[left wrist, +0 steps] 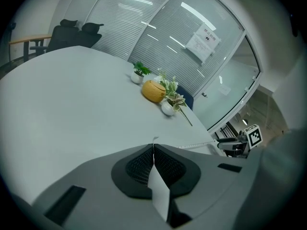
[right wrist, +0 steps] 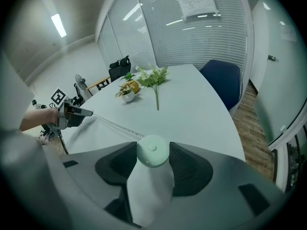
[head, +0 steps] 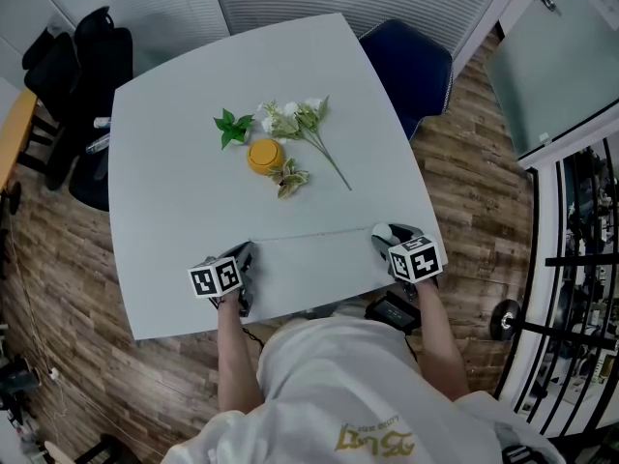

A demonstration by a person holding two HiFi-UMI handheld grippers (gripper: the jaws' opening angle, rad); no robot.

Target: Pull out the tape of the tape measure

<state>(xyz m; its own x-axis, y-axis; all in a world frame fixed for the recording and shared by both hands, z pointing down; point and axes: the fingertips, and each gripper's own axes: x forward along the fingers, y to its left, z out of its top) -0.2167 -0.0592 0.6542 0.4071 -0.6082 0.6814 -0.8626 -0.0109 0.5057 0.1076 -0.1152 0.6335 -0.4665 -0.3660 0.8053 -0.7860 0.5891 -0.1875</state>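
Tape ran as a thin pale line along the near edge of the grey counter, stretched taut between the person's two hands. The left tongs were pressed together on its free end, a small tab of which showed just past their tips in the left gripper view. The right tongs stood well spread and pinched the round, pale tape measure case between their pads, the tape leaving it toward the other hand.

Farther back, well apart from both hands, lay things that seemed to have no part in the task: a small orange pot, a sprig of white flowers and a green leafy sprig. A blue chair stood at the far right corner.

Judged from how it lay, the pull was already well along, since a fair run of tape was out and spanned the gap between the hands. To draw out more, the next move would call for carrying the hands farther apart along the tape's own line, with both grips firm (the thin end could slip from the left tongs, and the case might twist in the right). The tape should also stay low and straight over the counter so that it would not buckle.
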